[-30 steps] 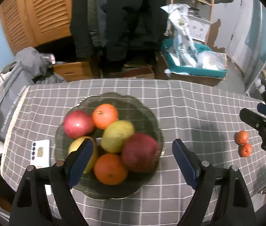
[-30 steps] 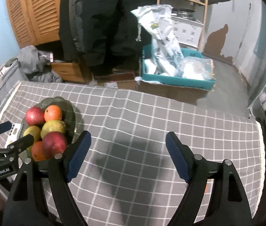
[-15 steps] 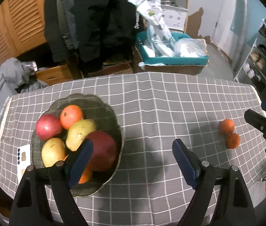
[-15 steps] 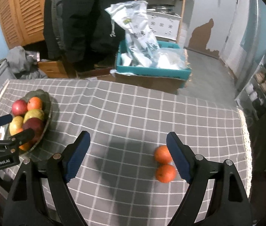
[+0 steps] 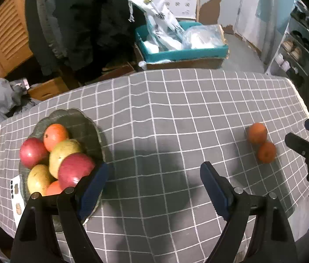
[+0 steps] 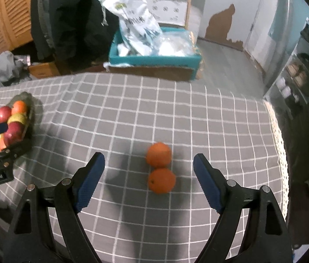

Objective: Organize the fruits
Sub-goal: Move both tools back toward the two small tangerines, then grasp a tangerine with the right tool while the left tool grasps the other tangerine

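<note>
Two oranges lie touching on the grey checked cloth: the far orange [image 6: 158, 154] and the near orange [image 6: 162, 180]. They sit between and slightly ahead of the fingertips of my right gripper [image 6: 149, 162], which is open and empty above them. The same pair shows at the right in the left wrist view, far orange [image 5: 257, 132] and near orange [image 5: 266, 152]. A dark glass bowl [image 5: 82, 120] at the left holds several fruits, among them a red apple [image 5: 75, 169] and a yellow-green mango [image 5: 63, 153]. My left gripper [image 5: 154, 175] hangs open and empty over bare cloth right of the bowl.
A white phone [image 5: 16, 194] lies at the table's left edge beside the bowl. Beyond the far edge stand a teal crate [image 6: 154, 59] with plastic bags, hanging dark coats and a wooden louvred door. The cloth's lace hem [image 6: 279, 135] marks the right edge.
Both grippers have swung to the right and sunk a little. The bowl slid left in both views, and the two oranges came in between the right gripper's fingers. Both stayed open.
</note>
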